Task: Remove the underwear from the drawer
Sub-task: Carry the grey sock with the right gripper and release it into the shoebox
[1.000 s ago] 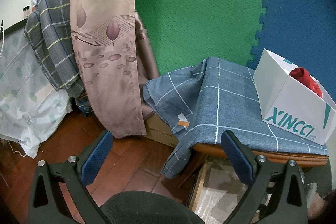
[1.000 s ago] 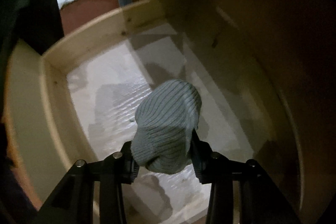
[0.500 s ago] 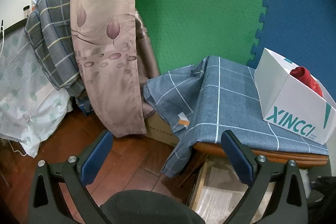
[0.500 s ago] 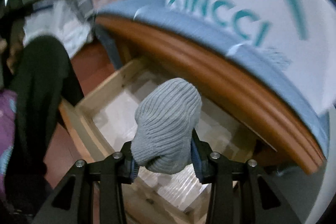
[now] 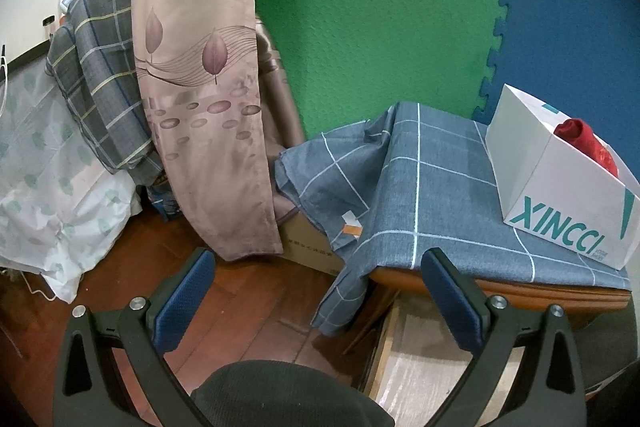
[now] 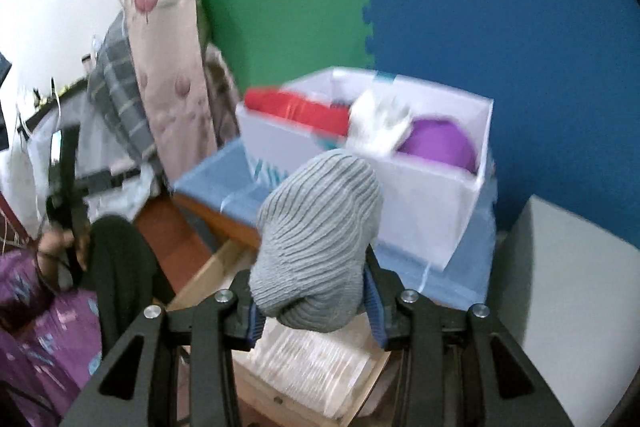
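My right gripper [image 6: 314,311] is shut on a rolled grey ribbed underwear [image 6: 316,239] and holds it up above the open wooden drawer [image 6: 304,359], in front of a white XINCCI box [image 6: 432,211]. The box holds red, white and purple rolled items. My left gripper [image 5: 320,291] is open and empty, held above the floor to the left of the table. In the left wrist view the drawer [image 5: 416,367] shows under the table edge, and the box [image 5: 560,195] stands on the blue checked cloth [image 5: 420,187] with a red item inside.
A pink leaf-pattern curtain [image 5: 200,67] and a grey plaid cloth [image 5: 96,75] hang at the left. Green and blue foam mats [image 5: 380,7] cover the wall. A grey surface [image 6: 568,287] lies right of the table. The person's dark-clad knee [image 5: 288,395] is below the left gripper.
My right gripper has lifted the grey underwear out of the drawer and up to the level of the white box. The left gripper has stayed still.
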Demonstrator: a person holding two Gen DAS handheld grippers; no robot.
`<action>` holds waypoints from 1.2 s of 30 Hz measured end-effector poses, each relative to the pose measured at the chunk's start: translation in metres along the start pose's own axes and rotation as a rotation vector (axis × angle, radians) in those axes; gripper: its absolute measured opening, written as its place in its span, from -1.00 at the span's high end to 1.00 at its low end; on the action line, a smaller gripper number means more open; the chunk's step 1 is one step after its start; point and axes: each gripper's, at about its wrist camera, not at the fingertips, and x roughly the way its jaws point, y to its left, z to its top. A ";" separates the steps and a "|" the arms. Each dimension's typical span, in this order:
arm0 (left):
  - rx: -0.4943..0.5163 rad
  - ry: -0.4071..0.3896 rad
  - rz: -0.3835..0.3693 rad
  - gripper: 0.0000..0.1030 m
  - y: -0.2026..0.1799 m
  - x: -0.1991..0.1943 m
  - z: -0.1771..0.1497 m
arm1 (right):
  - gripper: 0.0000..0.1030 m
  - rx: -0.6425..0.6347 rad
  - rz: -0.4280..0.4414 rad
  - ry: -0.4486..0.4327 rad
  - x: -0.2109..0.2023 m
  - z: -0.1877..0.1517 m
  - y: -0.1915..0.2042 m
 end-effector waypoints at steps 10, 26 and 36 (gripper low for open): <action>0.003 0.000 0.000 -0.98 0.000 0.000 0.001 | 0.21 0.023 -0.004 -0.054 0.004 0.089 -0.044; 0.023 -0.007 0.005 -0.98 0.004 -0.005 -0.005 | 0.20 0.034 0.010 0.146 0.161 0.187 -0.038; 0.083 -0.016 0.033 -0.98 -0.016 -0.004 0.001 | 0.19 0.027 -0.050 0.268 0.237 0.199 -0.034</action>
